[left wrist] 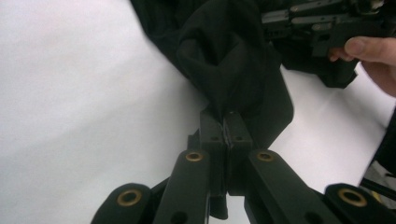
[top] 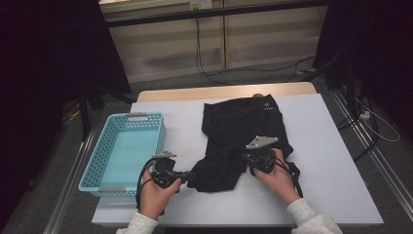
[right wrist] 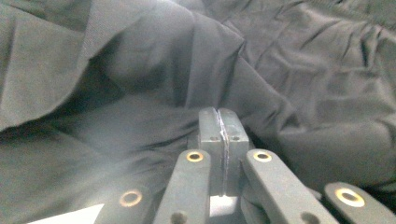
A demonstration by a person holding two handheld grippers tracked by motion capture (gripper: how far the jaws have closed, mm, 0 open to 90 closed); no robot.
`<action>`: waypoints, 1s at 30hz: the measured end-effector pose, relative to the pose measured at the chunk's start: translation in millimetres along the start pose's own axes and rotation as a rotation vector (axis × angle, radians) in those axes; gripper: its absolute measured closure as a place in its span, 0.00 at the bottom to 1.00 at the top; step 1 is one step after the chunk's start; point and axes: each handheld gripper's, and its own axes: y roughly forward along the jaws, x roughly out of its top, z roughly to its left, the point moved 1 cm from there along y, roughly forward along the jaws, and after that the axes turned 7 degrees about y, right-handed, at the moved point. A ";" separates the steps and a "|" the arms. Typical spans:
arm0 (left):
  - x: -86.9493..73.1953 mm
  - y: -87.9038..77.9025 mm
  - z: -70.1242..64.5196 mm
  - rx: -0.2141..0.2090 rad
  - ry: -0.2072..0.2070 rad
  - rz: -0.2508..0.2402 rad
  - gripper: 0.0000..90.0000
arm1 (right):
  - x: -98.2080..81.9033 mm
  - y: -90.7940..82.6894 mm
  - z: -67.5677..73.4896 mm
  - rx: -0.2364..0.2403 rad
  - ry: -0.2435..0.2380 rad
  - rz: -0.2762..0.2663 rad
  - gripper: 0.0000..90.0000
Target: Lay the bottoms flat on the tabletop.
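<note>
The black garment [top: 243,131] lies crumpled on the white table [top: 331,161] in the high view, right of the turquoise basket [top: 124,151]; the left gripper [top: 187,178] meets its near-left corner, while the right gripper [top: 260,158] sits on its near-right part. In the left gripper view, the pressed-together jaws pinch a fold of cloth that bunches just ahead of them. In the right gripper view, the right gripper's jaws are pressed together against the wrinkled cloth; whether any fabric is caught between them I cannot tell.

White-topped table [top: 321,161], black garment [top: 243,126], turquoise basket [top: 127,146] lying on it
</note>
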 end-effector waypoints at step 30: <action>5.1 4.0 -3.2 -0.007 0.012 -0.018 0.99 | -14.1 -46.3 18.8 0.042 -0.002 -0.078 0.49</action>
